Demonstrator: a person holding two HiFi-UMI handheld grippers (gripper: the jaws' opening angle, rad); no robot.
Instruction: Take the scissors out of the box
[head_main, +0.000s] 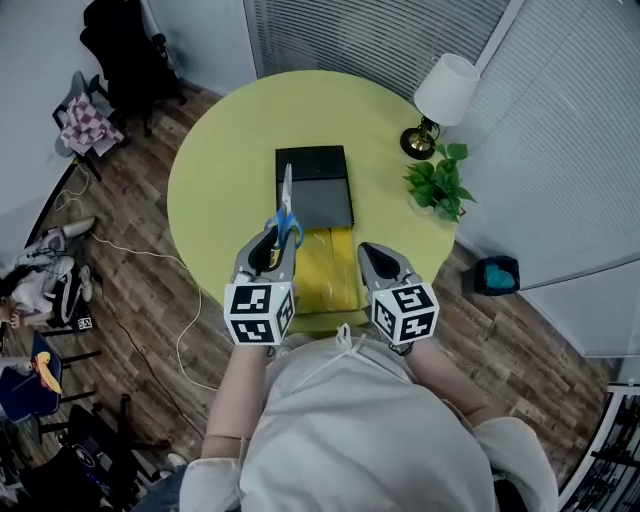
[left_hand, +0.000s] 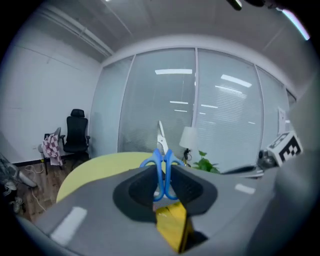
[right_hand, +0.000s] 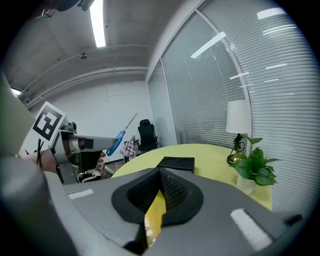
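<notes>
Blue-handled scissors hang in the air over the round yellow-green table, blades pointing away from me. My left gripper is shut on the blue handles, and the steel blades stick up beyond the jaws. Below lies an open yellow box, with its flat black lid just beyond it. My right gripper hovers over the box's right side, jaws together with nothing in them; the yellow box shows through the slit below its pads. The right gripper view catches the scissors at left.
A white table lamp and a potted plant stand at the table's right edge. A black office chair and a cable are on the wooden floor at left, a teal bin at right.
</notes>
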